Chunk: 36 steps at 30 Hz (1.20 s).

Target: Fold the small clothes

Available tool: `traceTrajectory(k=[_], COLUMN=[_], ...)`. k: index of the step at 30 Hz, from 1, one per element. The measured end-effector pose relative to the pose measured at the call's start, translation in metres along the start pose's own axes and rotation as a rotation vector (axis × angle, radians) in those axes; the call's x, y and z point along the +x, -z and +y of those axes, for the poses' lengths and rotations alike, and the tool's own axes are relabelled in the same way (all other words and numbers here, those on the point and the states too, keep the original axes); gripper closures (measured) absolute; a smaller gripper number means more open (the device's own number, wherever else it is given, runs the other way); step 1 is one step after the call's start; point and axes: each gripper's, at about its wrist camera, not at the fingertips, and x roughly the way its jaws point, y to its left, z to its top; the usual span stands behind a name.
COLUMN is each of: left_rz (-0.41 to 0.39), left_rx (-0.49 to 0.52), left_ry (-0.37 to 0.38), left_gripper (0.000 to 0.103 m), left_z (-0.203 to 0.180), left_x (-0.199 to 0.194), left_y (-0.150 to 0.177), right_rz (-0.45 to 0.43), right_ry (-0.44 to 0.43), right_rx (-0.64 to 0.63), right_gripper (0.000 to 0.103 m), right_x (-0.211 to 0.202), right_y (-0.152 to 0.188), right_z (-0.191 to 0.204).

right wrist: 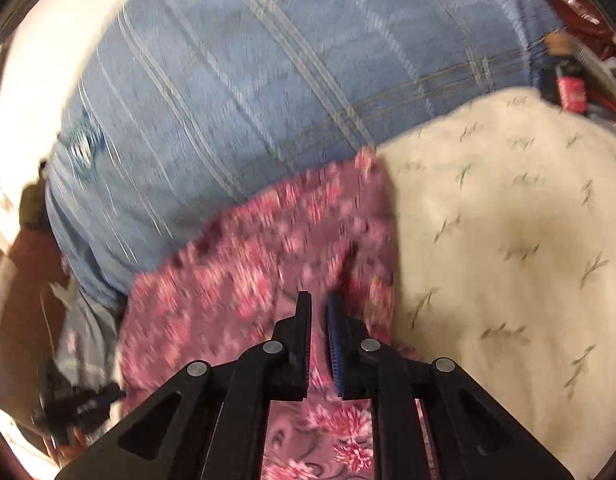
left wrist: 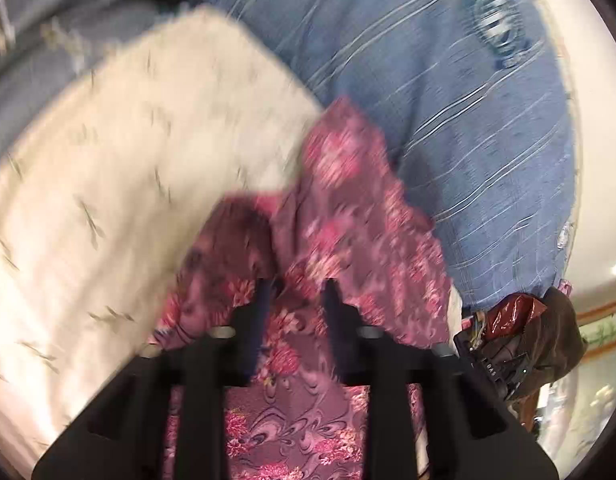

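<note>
Two grippers over one pink floral garment (left wrist: 340,216), crumpled between cream patterned cloth (left wrist: 120,168) and blue striped bedspread (left wrist: 448,92). Left gripper (left wrist: 296,286) about half open, fabric lying between and under the fingers, no pad visibly pressing it. Right gripper (right wrist: 318,300) parted only a narrow gap, above the same garment, gripping nothing. Both views motion-blurred.

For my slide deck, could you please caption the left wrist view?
Open left tongs over the pink floral cloth, between a cream cloth and blue bedding.
</note>
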Motion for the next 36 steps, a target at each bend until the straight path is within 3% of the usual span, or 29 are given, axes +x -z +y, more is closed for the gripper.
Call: traceTrajectory(k=[2, 4, 5, 7, 9, 10, 11, 13, 14, 17, 19, 21, 23, 25, 28, 30, 31, 32, 33, 36], left_rz=[-0.069, -0.080, -0.049, 0.004, 0.062, 0.080, 0.100, 0.077, 0.031, -0.028, -0.030, -0.013, 0.005, 0.026, 0.062, 0.027, 0.002, -0.020, -0.024, 0.001], left_rx=[0.053, 0.094, 0.124, 0.146, 0.154, 0.154, 0.148, 0.120, 0.100, 0.028, -0.056, -0.121, -0.141, -0.137, -0.149, -0.151, -0.133, -0.110, -0.100, -0.143], left_ry=[-0.044, -0.091, -0.087, -0.138, -0.189, -0.200, -0.169, -0.118, -0.127, -0.145, -0.112, -0.045, 0.001, 0.036, 0.062, 0.088, 0.082, 0.064, 0.051, 0.074], left_gripper=[0.029, 0.027, 0.027, 0.027, 0.031, 0.048, 0.065, 0.066, 0.064, 0.049, 0.048, 0.036, 0.033, 0.031, 0.030, 0.035, 0.044, 0.071, 0.085, 0.085], left_z=[-0.014, -0.026, -0.031, -0.037, -0.038, -0.038, -0.038, -0.035, -0.031, -0.011, 0.007, 0.017, 0.018, 0.013, 0.012, 0.013, 0.012, 0.011, 0.011, 0.022], left_x=[-0.004, 0.008, 0.022, 0.048, 0.077, 0.083, 0.086, 0.077, 0.067, 0.041, 0.026, 0.017, 0.017, 0.028, 0.049, 0.052, 0.050, 0.049, 0.050, 0.056], left_y=[-0.017, -0.034, -0.047, -0.061, -0.073, -0.077, -0.082, -0.089, -0.090, -0.081, -0.064, -0.047, -0.028, -0.021, -0.021, -0.023, -0.022, -0.023, -0.024, -0.027], right_rz=[0.018, 0.037, 0.056, 0.087, 0.095, 0.101, 0.049, -0.039, -0.031, 0.113, 0.126, 0.033, -0.014, 0.022, 0.146, 0.243, 0.264, 0.311, 0.352, 0.413], right_ry=[-0.003, 0.042, 0.054, 0.047, 0.069, 0.042, -0.006, -0.039, -0.029, 0.152, 0.233, 0.186, 0.098, -0.006, -0.140, -0.212, -0.225, -0.256, -0.262, -0.232], right_rx=[0.029, 0.050, 0.053, 0.037, -0.054, -0.093, -0.101, -0.087, -0.075, -0.119, -0.134, -0.120, -0.137, -0.176, -0.295, -0.373, -0.396, -0.421, -0.450, -0.545], right_gripper=[0.060, 0.058, 0.058, 0.058, 0.083, 0.099, 0.099, 0.099, 0.099, 0.094, 0.088, 0.088, 0.078, 0.065, 0.061, 0.060, 0.059, 0.053, 0.053, 0.051], right_x=[0.004, 0.014, 0.023, 0.037, 0.044, 0.044, 0.033, 0.013, 0.014, 0.041, 0.045, 0.030, 0.026, 0.040, 0.081, 0.115, 0.128, 0.149, 0.170, 0.222], right_y=[-0.008, -0.008, -0.006, -0.002, -0.003, -0.006, -0.012, -0.021, -0.024, -0.019, -0.015, -0.019, -0.025, -0.030, -0.028, -0.026, -0.024, -0.023, -0.021, -0.009], right_z=[-0.004, -0.011, -0.012, -0.010, 0.003, 0.011, 0.018, 0.020, 0.017, 0.006, 0.010, 0.025, 0.051, 0.085, 0.154, 0.197, 0.212, 0.232, 0.253, 0.302])
